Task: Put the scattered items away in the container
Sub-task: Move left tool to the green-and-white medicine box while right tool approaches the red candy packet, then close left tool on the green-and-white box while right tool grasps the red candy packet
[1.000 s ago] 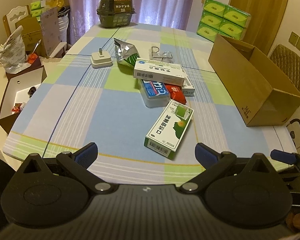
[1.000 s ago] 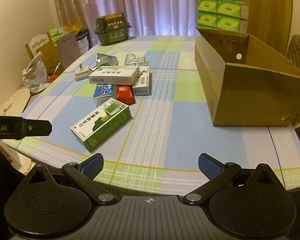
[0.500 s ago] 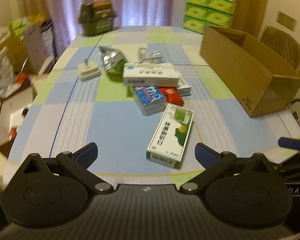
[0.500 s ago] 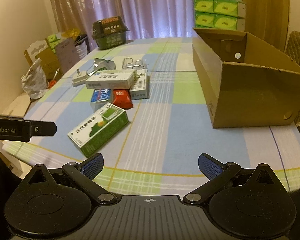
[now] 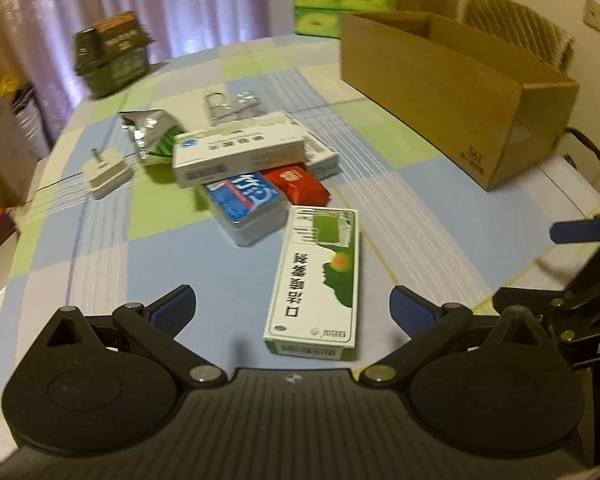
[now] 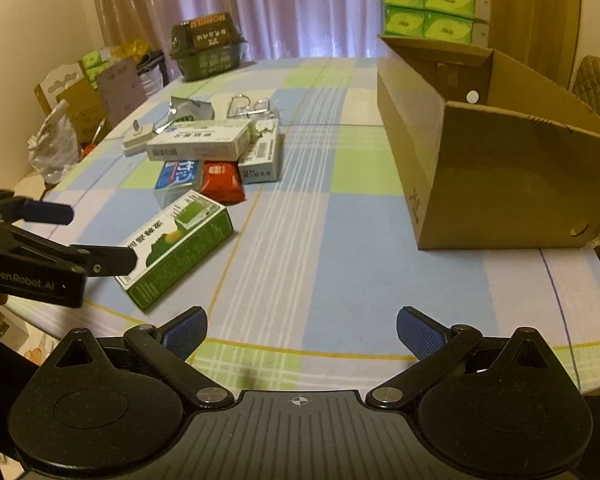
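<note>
My left gripper (image 5: 294, 312) is open, low over the table, and the green and white box (image 5: 316, 276) lies flat just ahead between its fingers. Behind it sit a blue tin (image 5: 244, 204), a red packet (image 5: 296, 182), a long white box (image 5: 240, 152), a foil pouch (image 5: 148, 132), a white plug adapter (image 5: 106, 170) and metal clips (image 5: 232, 104). The open cardboard box (image 5: 452, 88) stands to the right. My right gripper (image 6: 302, 332) is open and holds nothing near the table's front edge. From there, the left gripper (image 6: 82, 236) reaches the green and white box (image 6: 180, 244), with the cardboard box (image 6: 480, 168) to the right.
A dark green lidded basket (image 6: 204, 48) stands at the table's far end, and green tissue packs (image 6: 432, 12) are stacked behind the cardboard box. A padded chair (image 6: 596, 88) is at the right. Bags and cartons (image 6: 80, 100) crowd the floor on the left.
My left gripper has moved forward and to the right, closing in on the green and white box. My right gripper has edged forward. Both stay open.
</note>
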A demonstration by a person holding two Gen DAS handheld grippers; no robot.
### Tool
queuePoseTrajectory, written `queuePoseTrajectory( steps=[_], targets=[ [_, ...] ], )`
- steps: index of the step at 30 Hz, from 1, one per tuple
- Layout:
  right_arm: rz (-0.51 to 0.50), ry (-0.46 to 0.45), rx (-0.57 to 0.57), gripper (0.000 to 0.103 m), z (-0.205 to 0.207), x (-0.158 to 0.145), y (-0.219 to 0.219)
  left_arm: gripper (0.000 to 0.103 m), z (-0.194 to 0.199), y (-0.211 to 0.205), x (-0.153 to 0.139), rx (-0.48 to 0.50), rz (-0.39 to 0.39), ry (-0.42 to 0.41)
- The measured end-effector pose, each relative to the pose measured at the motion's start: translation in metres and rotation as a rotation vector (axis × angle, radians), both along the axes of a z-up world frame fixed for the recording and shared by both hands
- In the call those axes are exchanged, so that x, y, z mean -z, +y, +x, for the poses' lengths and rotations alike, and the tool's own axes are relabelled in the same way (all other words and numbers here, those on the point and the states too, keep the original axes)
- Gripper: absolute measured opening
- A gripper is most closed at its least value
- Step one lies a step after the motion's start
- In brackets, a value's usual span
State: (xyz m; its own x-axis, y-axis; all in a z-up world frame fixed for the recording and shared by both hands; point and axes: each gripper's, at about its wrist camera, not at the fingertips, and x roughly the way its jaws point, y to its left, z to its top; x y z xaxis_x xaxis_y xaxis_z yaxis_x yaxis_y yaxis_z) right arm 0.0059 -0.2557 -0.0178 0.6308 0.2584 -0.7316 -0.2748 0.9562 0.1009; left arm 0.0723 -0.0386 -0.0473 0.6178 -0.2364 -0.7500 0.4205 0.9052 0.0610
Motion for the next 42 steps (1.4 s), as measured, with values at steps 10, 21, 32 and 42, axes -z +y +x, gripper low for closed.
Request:
queuePoseTrajectory(
  steps=[10, 21, 32, 42],
  targets=[
    [-0.02, 0.0, -0.029, 0.103, 0.019, 0.008, 0.005, 0.077, 0.024, -0.019, 0.022, 0.089, 0.049, 0.048],
    [-0.03, -0.027, -0.089, 0.103, 0.041, 0.01, 0.023, 0.051, 0.024, -0.003, 0.023, 0.074, 0.03, 0.072],
    [0.016, -0.068, -0.159, 0.077, 0.106, 0.016, 0.069, 0.05, 0.031, 0.047, 0.024, -0.171, 0.003, 0.066],
    [0.045, -0.037, -0.184, 0.077, 0.149, 0.029, 0.098, 0.05, 0.047, 0.062, 0.026, -0.317, -0.051, 0.033]
  ],
)
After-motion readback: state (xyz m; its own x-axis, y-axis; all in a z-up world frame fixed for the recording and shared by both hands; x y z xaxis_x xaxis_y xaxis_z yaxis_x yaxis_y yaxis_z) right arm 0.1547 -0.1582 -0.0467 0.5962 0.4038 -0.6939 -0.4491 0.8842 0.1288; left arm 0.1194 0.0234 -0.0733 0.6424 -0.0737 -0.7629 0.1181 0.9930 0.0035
